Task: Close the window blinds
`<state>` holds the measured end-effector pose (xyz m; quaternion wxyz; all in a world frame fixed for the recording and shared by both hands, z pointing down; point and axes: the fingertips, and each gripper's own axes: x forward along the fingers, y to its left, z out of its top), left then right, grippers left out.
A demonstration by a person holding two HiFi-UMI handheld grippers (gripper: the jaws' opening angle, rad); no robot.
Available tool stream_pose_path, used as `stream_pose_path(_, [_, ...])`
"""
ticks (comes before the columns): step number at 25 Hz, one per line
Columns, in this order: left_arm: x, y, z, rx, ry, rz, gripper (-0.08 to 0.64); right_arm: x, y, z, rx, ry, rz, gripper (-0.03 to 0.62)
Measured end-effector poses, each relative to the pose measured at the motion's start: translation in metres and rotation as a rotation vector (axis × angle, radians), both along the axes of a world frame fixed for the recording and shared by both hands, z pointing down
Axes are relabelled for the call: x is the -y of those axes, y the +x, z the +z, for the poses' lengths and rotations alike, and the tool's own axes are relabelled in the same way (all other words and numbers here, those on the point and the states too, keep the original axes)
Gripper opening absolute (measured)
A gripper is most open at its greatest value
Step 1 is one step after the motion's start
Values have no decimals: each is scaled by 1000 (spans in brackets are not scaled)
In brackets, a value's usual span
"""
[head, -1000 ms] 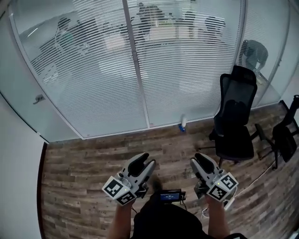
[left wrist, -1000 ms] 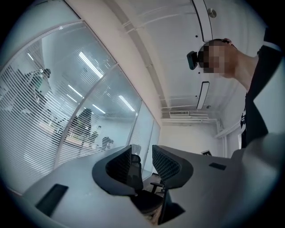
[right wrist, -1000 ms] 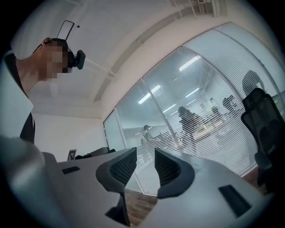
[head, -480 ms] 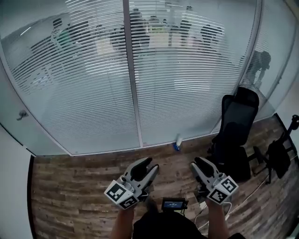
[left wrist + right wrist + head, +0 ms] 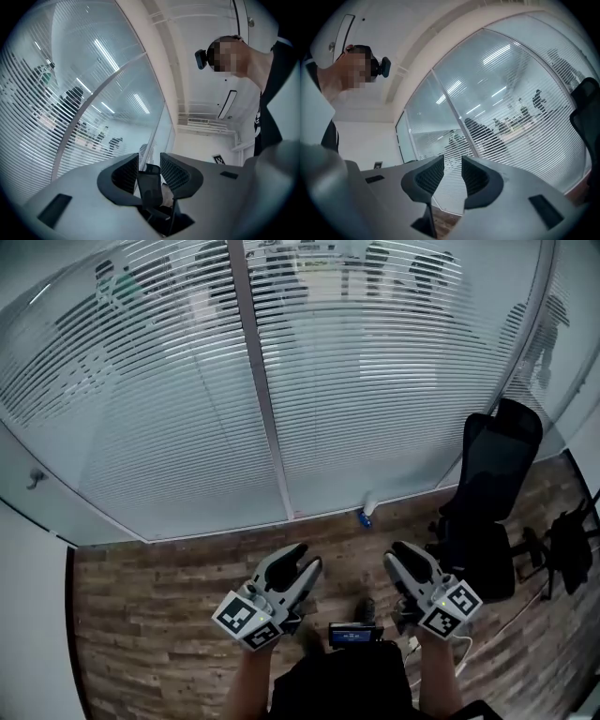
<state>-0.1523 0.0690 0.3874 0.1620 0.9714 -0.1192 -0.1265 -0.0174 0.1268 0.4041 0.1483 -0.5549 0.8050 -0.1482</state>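
Left gripper and right gripper, two in all, were at lower centre, jaws apart and empty. Blinds spanned the upper frame, slats running horizontal; one chair stood right.

no legible text anywhere, small screen glowing blue, characters too small

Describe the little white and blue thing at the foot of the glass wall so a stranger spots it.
Find the glass wall with slatted blinds and follow its vertical post down to the wood floor. Right of the post's foot, left of the black office chair, sits the small white object with a blue end, the only pale item there.
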Motion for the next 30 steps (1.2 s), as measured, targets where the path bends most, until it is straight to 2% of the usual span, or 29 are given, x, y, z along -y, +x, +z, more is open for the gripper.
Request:
stream_pose_path(6, [52,38,-1,35,3,-110,138,63,45,4,34,26,-92,109])
stream_pose_path(12, [89,90,-27,29,3,-210,138,111,97,-26,32,46,-216,109])
stream_pose_path(18, [110,134,-27,62,-5,-272,138,145,149,-18,49,35,-266,109])
stream_pose_path(22, [127,139,-16,97,-38,-323,138,165,157,-14,80,31,-300,109])
stream_pose_path(25, [158,139,-4,104,-67,-358,138,189,161,-2,80,11,-308,109])
stream_pose_path(30, [223,141,10,53,-122,-393,138,229,173,1,42,-8,-278,109])
